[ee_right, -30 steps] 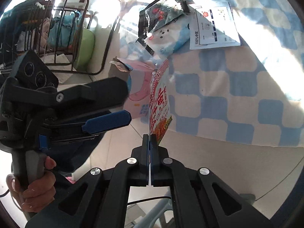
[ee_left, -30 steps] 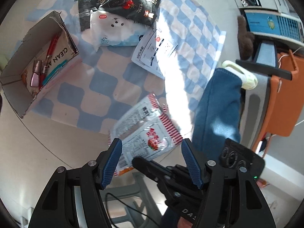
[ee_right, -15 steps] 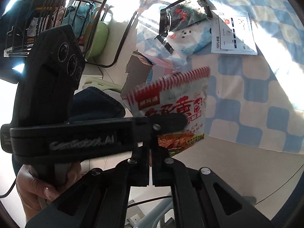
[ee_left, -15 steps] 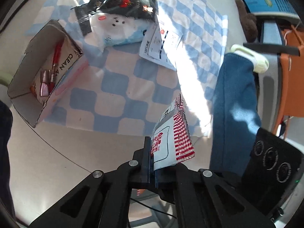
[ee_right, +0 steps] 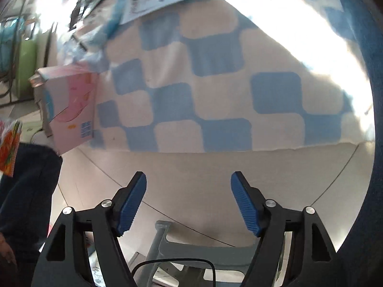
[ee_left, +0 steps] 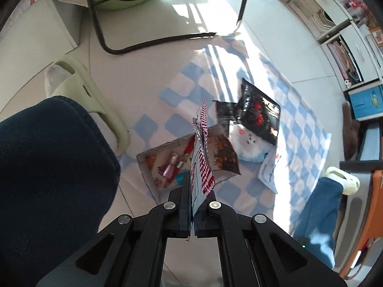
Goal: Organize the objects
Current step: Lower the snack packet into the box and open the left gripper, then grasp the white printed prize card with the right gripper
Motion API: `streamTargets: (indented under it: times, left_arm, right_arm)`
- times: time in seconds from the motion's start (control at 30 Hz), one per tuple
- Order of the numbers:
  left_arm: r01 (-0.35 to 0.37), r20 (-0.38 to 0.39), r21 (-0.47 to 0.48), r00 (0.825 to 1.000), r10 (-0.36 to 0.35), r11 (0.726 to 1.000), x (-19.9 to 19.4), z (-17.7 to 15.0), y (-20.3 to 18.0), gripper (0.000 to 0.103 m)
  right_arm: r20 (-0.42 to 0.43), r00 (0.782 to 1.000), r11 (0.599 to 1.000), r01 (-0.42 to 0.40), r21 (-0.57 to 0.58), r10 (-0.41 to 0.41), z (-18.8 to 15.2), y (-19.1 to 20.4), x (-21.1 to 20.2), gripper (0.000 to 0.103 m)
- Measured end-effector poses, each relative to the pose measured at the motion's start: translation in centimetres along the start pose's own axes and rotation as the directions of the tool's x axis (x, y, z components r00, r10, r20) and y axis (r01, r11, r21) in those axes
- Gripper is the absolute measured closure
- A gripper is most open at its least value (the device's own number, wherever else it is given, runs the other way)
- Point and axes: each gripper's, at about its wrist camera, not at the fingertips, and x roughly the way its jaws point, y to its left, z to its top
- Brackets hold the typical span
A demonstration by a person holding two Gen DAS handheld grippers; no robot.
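I am wearing dark navy trousers of soft fabric on one leg's side and blue denim on the other, white socks, and pale green plastic slippers. My left gripper is showing matte black angular arms with round silver screws. My right gripper is showing the same black frame, ribbed blue pads on its fingers, and a thin black cable looping beneath.
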Motion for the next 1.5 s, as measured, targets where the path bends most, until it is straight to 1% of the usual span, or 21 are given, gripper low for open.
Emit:
streamTargets:
  times: [0.07, 0.17, 0.27, 0.33, 0.4, 0.43, 0.57, 0.7, 0.8, 0.87, 0.9, 0.97, 1.0, 1.1, 1.17, 1.23, 1.3, 1.4, 1.43, 1.47, 1.5]
  left_arm:
    - [0.001, -0.011, 0.0, 1.0, -0.001, 1.0, 0.2, -0.1, -0.3, 0.103]
    - [-0.052, 0.015, 0.068, 0.999, 0.051, 0.996, 0.8, 0.3, -1.7, 0.103]
    - [-0.015, -0.076, 0.112, 0.997, 0.024, 0.994, 2.8, 1.0, -2.6, 0.103]
    - [-0.032, -0.12, 0.12, 0.992, 0.047, 0.992, 4.2, 0.9, -3.0, 0.089]
    - [-0.089, -0.145, 0.118, 0.984, 0.105, 0.989, 5.1, 0.6, -3.1, 0.039]
    - [-0.1, -0.162, 0.099, 0.98, 0.115, 0.99, 5.5, 0.6, -3.0, 0.036]
    - [-0.024, -0.211, -0.038, 0.977, 0.015, 0.999, 5.6, 0.9, -1.4, 0.036]
    - [-0.063, -0.213, -0.109, 0.976, 0.038, 0.992, 5.2, 1.6, 0.6, 0.036]
    - [-0.057, -0.201, -0.16, 0.979, 0.023, 0.985, 4.3, 1.9, 1.5, 0.036]
    - [-0.006, -0.159, -0.227, 0.987, -0.031, 0.974, 3.5, 1.9, 1.6, 0.036]
    - [0.032, -0.148, -0.255, 0.986, -0.071, 0.967, 3.1, 2.0, 1.8, 0.036]
    - [0.09, -0.142, -0.286, 0.981, -0.135, 0.954, 3.0, 2.0, 1.8, 0.036]
    - [0.097, -0.144, -0.288, 0.979, -0.144, 0.953, 2.8, 2.1, 1.8, 0.036]
    - [0.085, -0.166, -0.27, 0.977, -0.134, 0.959, 3.2, 2.1, 1.6, 0.036]
    - [0.089, -0.196, -0.266, 0.97, -0.144, 0.96, 3.8, 1.8, 1.2, 0.036]
    - [0.113, -0.231, -0.265, 0.957, -0.177, 0.958, 4.4, 1.9, 0.7, 0.036]
    - [0.12, -0.255, -0.258, 0.949, -0.187, 0.959, 5.3, 2.1, 0.2, 0.036]
    - [0.103, -0.267, -0.23, 0.95, -0.165, 0.968, 5.9, 2.7, -0.2, 0.036]
    - [0.1, -0.267, -0.224, 0.951, -0.159, 0.97, 6.1, 2.8, -0.4, 0.036]
    - [0.097, -0.27, -0.215, 0.95, -0.155, 0.972, 6.1, 2.8, -0.6, 0.036]
    - [0.093, -0.28, -0.2, 0.949, -0.148, 0.975, 6.2, 2.8, -0.9, 0.036]
  right_arm:
    - [-0.008, 0.999, 0.995, -0.046, 0.088, 0.047, 0.4, -1.5, 0.3, 0.027]
    - [0.005, 0.996, 0.985, -0.084, 0.15, 0.084, 0.7, -2.5, 0.3, 0.02]
    - [0.001, 0.998, 0.989, -0.059, 0.138, 0.059, 0.8, -2.4, 0.5, 0.017]
    - [-0.008, 0.999, 0.992, -0.03, 0.12, 0.031, 1.0, -2.1, 0.5, 0.017]
    - [-0.009, 1.0, 0.994, -0.009, 0.107, 0.01, 0.9, -1.9, 0.5, 0.017]
    - [-0.008, 1.0, 0.994, -0.007, 0.105, 0.007, 1.1, -1.9, 0.5, 0.017]
    - [-0.008, 0.997, 0.986, -0.08, 0.144, 0.082, 1.3, -2.4, 0.4, 0.015]
    - [-0.015, 0.989, 0.968, -0.144, 0.208, 0.15, 2.3, -3.0, 0.6, 0.01]
    - [0.028, 0.997, 0.983, -0.076, 0.167, 0.072, 3.9, -2.1, -0.1, 0.01]
    - [0.114, 0.993, 0.998, 0.037, 0.044, -0.042, 5.6, 0.0, -1.2, 0.01]
    - [0.168, 0.981, 0.994, 0.106, -0.037, -0.098, 6.3, 1.4, -1.6, 0.01]
    - [0.28, 0.938, 0.936, 0.271, -0.224, -0.204, 7.5, 4.4, -2.2, 0.01]
    - [0.326, 0.913, 0.88, 0.351, -0.321, -0.245, 7.9, 6.0, -2.1, 0.008]
    - [0.381, 0.861, 0.638, 0.506, -0.581, -0.336, 8.8, 10.4, -0.4, 0.002]
    - [0.43, 0.815, 0.476, 0.576, -0.664, -0.387, 9.2, 12.4, 0.8, 0.002]
    - [0.476, 0.782, 0.374, 0.615, -0.694, -0.403, 9.9, 13.8, 1.6, 0.002]
    - [0.486, 0.764, 0.334, 0.631, -0.701, -0.424, 11.2, 14.7, 2.4, 0.002]
    - [0.494, 0.757, 0.299, 0.634, -0.713, -0.428, 12.7, 15.8, 3.2, 0.003]
    - [0.5, 0.75, 0.29, 0.642, -0.71, -0.433, 13.2, 16.0, 3.3, 0.007]
    - [0.494, 0.748, 0.291, 0.641, -0.71, -0.443, 13.6, 16.0, 3.4, 0.015]
    - [0.46, 0.762, 0.313, 0.62, -0.719, -0.455, 14.2, 15.9, 3.4, 0.054]
